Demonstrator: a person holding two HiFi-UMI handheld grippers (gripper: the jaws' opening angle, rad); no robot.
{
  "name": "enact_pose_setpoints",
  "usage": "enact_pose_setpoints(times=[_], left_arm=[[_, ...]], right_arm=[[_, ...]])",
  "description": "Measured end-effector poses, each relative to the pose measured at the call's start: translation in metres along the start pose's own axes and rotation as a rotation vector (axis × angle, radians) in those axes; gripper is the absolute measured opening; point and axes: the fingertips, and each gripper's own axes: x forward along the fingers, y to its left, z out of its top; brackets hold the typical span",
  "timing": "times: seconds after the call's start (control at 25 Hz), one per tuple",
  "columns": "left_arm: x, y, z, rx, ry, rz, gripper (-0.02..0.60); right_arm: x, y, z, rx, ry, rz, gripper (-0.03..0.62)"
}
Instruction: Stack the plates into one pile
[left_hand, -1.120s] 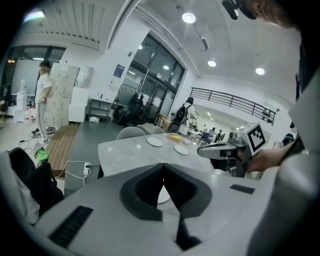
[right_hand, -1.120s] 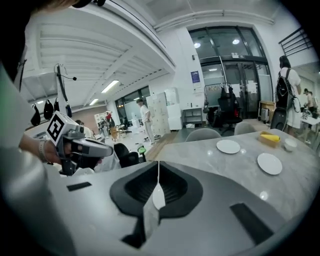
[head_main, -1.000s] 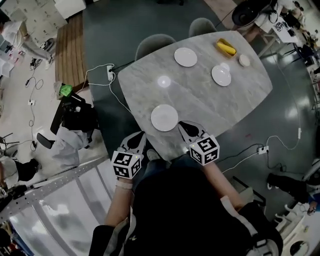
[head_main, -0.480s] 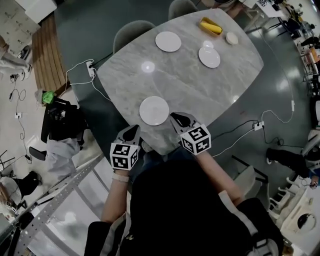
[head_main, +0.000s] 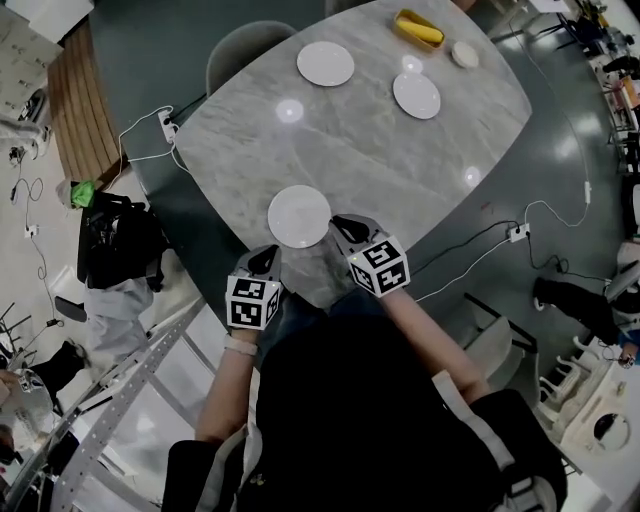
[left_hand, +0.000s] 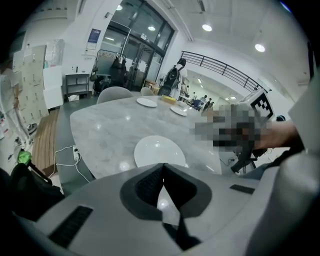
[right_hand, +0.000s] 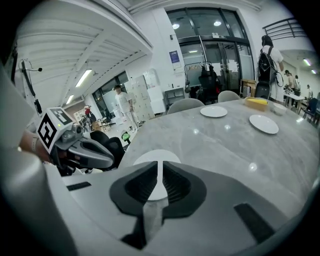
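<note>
A: Worktop (head_main: 380, 170), grey marble, rounded. What is on it?

B: Plates, white, three, not yet piled. Near plate (head_main: 299, 216) lies by the front edge. Second plate (head_main: 325, 63) and third plate (head_main: 416, 95) lie well apart from it on the far side.

A: Grippers?

B: Left gripper (head_main: 267, 251) is at the front edge, near the near plate's left, fingers clenched on nothing. Right gripper (head_main: 340, 223) is just beside its right rim, fingers likewise clenched, empty.

A: Smaller items?

B: Yellow tray (head_main: 419, 28) and small dish (head_main: 464, 54), at the far end.
</note>
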Motion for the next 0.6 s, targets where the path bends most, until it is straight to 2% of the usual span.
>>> enact_pose_setpoints(times=[0.16,0.44,0.6], left_arm=[[0.019,0.002,-0.003,0.005,0.038,0.000,0.008],[0.040,0.002,-0.017,0.020,0.099,-0.021,0.008],[0.050,0.003,-0.022,0.024,0.121,-0.035,0.008]], right_arm=[[0.016,-0.011,-0.012,0.020,0.032,-0.003,0.035],[0.040,-0.025,-0.030,0.076,0.075,-0.016,0.112],[0.047,-0.034,-0.034,0.154,0.079,-0.022,0.132]])
